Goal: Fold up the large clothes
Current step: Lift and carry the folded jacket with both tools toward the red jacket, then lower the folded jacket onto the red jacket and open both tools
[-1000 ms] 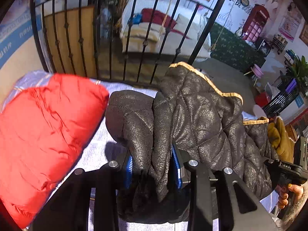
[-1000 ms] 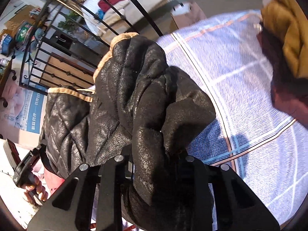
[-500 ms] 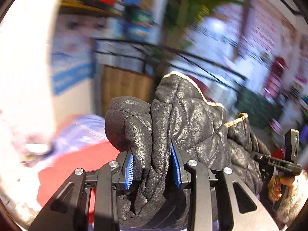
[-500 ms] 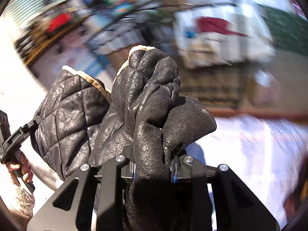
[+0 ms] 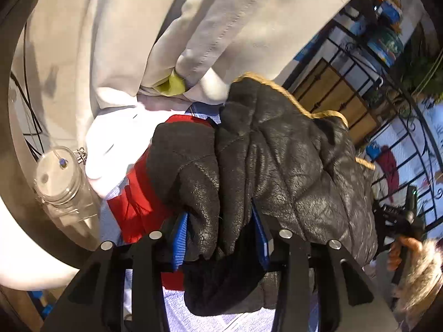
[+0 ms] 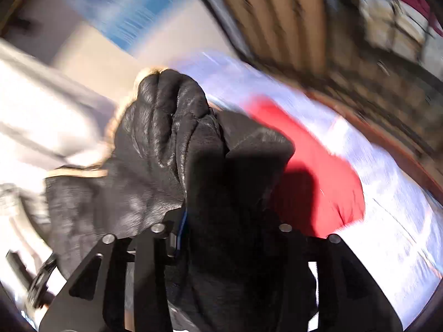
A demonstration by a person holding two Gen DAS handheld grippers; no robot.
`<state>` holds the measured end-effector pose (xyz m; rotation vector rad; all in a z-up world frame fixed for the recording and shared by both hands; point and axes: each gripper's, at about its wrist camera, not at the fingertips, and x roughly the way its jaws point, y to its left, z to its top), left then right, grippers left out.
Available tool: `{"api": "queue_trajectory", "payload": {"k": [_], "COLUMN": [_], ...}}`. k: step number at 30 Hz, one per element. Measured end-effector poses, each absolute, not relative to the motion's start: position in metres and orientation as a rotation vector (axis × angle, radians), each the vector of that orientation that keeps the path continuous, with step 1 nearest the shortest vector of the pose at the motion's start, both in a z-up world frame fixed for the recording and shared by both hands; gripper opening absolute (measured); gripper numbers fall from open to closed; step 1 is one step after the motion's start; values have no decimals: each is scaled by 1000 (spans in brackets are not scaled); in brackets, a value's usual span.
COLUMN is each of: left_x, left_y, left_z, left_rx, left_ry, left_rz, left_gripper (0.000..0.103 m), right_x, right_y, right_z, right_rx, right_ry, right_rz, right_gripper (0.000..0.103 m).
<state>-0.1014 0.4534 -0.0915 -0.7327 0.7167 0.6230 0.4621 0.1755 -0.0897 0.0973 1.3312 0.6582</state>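
The black jacket (image 5: 277, 166) hung bunched up between the two tools, above a red jacket (image 5: 135, 202) that lay on a bed with a pale checked sheet (image 6: 401, 235). The left tool (image 5: 221, 235) had a thick fold of the black jacket between its blue pads (image 5: 180, 235), and its jaws were opening, so the pads looked as if they were just letting go. The right tool (image 6: 227, 235) also had a fat fold of the black jacket between its fingers, and its jaws were opening too. I could not tell if its pads touched the cloth, because the jacket hid them and the picture was blurry. What could go wrong? The jacket is heavy and puffy, so if both tools let go while it was up in the air, it could drop in a heap and come unfolded. It could also land crooked on the red jacket and mess that one up. A see-through bottle (image 5: 61, 185) sat near the left tool, and a swinging sleeve could knock it over. A person in a pale top (image 5: 221, 27) stood close, and the jacket could bump into them. I counted two tools, one black jacket, one red jacket, one bottle, one bed and one person. A hand (image 5: 398, 251) showed at the edge of the left view, holding the other tool.
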Motion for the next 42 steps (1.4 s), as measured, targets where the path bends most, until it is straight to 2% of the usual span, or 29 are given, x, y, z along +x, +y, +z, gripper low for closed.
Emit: {"api": "queue_trajectory", "payload": {"k": [4, 6, 9, 11, 14, 16, 18, 20, 24, 28, 30, 35, 38, 42], "left_x": [-94, -97, -95, -86, -76, -73, -73, -73, -76, -79, -81, -94, -98, -90], "left_y": [452, 457, 461, 455, 446, 448, 451, 452, 446, 441, 439, 430, 419, 398], "left_z": [-83, -85, -93, -96, -93, -93, -92, -89, -78, -64, -56, -28, -12, -10], "left_rx": [-642, -653, -690, -696, -615, -608, -589, -580, -536, -494, -463, -395, -394, -408], "left_ry": [705, 689, 700, 706, 737, 752, 773, 789, 808, 828, 832, 795, 789, 876], "left_rz": [625, 634, 665, 685, 699, 716, 757, 764, 795, 822, 843, 912, 891, 843], "left_gripper": [45, 45, 48, 53, 56, 62, 80, 81, 92, 97, 97, 97, 97, 97], "right_x": [479, 481, 472, 470, 479, 481, 483, 484, 483, 479, 475, 452, 426, 382], "right_y": [160, 156, 171, 183, 196, 196, 189, 182, 170, 148, 134, 94, 95, 117], "right_z": [-113, -100, -77, -79, -88, -97, -100, -101, -98, -78, -63, -29, -12, -2], "right_rx": [354, 337, 225, 165, 54, 47, 80, 128, 202, 278, 309, 427, 377, 218], "right_ry": [1359, 1301, 1218, 1251, 1282, 1292, 1300, 1309, 1329, 1273, 1222, 1160, 1166, 1240], "right_rz": [587, 615, 668, 653, 608, 573, 528, 508, 525, 520, 491, 400, 446, 562], "right_gripper": [50, 44, 43, 43, 52, 59, 77, 81, 82, 82, 92, 94, 94, 94]}}
